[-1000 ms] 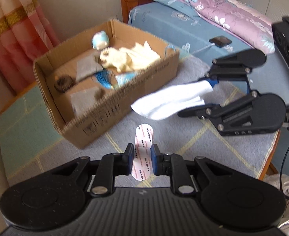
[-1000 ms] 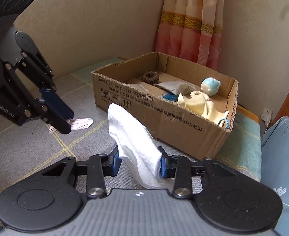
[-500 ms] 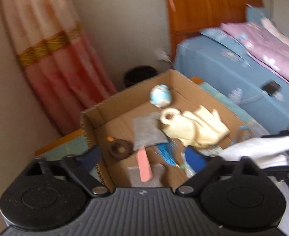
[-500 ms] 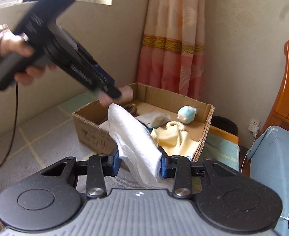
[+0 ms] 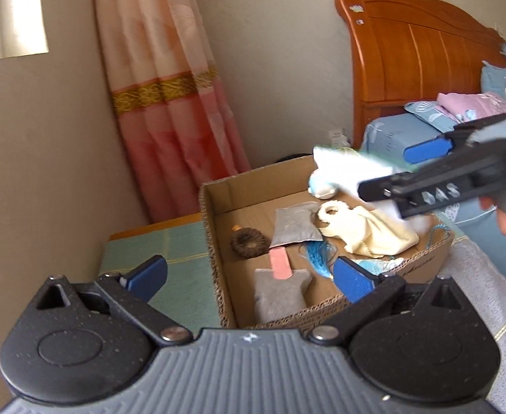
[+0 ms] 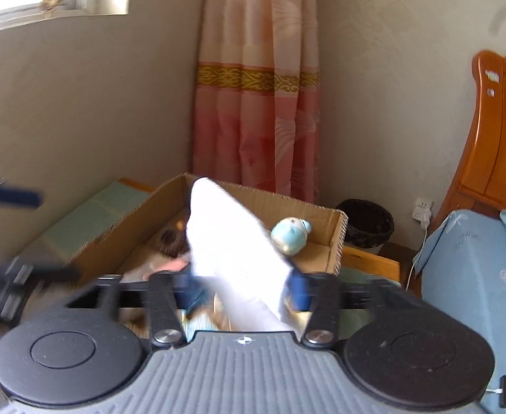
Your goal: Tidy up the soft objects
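The open cardboard box (image 5: pixel 211 207) holds a brown scrunchie (image 5: pixel 249 243), a grey pouch (image 5: pixel 296 224), a cream cloth (image 5: pixel 366 231), a blue tassel (image 5: pixel 316 258) and a pink strip (image 5: pixel 280 267) lying on a grey cloth (image 5: pixel 282 293). My left gripper (image 5: pixel 249 277) hovers at the box's near corner, jaws opening wide, nothing between them. My right gripper (image 6: pixel 242 289) is over the box (image 6: pixel 335 238), jaws opening, with the white cloth (image 6: pixel 232 241) loose between them. The left wrist view shows that cloth (image 5: pixel 342 169) resting on the right gripper's lower finger. A blue plush toy (image 6: pixel 289 236) sits at the box's far end.
The box stands on a table covered in green and grey cloth (image 5: pixel 170 252), against a beige wall and a pink curtain (image 5: pixel 170 120). A wooden headboard (image 5: pixel 415 65) and a blue-covered bed (image 6: pixel 477 276) lie to the right. A black bin (image 6: pixel 366 224) stands behind the box.
The left gripper has let go of the pink strip, which now lies in the box, and has opened wide. The right gripper has carried the white cloth over the box and spread its jaws.
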`<state>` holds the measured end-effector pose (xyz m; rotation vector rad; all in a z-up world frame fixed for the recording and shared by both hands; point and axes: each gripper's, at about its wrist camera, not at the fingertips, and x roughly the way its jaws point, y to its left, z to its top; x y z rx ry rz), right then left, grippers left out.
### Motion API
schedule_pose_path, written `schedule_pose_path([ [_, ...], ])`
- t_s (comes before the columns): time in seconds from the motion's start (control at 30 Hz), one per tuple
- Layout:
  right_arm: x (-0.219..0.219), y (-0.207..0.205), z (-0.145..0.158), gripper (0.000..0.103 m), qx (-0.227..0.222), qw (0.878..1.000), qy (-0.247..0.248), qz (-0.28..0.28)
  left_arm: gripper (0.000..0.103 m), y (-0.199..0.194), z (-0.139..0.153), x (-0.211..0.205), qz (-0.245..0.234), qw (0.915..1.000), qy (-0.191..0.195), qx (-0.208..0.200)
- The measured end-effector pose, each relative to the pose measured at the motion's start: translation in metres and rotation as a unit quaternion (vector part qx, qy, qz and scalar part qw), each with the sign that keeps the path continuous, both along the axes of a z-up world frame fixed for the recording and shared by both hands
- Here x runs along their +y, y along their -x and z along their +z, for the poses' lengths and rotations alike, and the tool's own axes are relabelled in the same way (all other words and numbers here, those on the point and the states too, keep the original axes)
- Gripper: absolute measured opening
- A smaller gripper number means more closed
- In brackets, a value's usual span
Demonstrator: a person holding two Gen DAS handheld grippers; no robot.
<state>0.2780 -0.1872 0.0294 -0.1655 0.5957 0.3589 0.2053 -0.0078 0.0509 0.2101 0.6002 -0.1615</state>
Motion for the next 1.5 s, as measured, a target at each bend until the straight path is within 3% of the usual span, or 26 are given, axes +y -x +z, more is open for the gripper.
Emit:
schedule_pose_path([
  [0.03, 0.002, -0.003, -0.001, 0.092, 0.003, 1.000, -0.003, -0.010, 0.102, 0.003, 0.000, 0.001, 0.007, 1.0000, 0.002, 0.001],
  [0.17, 0.005, 0.004, -0.004, 0.096, 0.040, 0.998, -0.007, -0.040, 0.102, 0.009, -0.001, 0.005, 0.026, 0.9996, 0.007, 0.000],
  [0.37, 0.012, 0.042, 0.000, 0.103, 0.080, 0.991, 0.021, -0.109, 0.102, 0.010, -0.001, 0.011, 0.063, 0.9965, 0.027, 0.049],
  [0.7, 0.006, 0.092, 0.009, 0.103, 0.092, 0.979, 0.006, -0.183, 0.102, 0.028, 0.011, 0.004, 0.082, 0.9948, 0.018, 0.056],
  [1.5, 0.008, 0.107, 0.009, 0.103, 0.093, 0.976, 0.001, -0.199, 0.102, 0.034, 0.016, -0.001, 0.090, 0.9933, 0.026, 0.068],
])
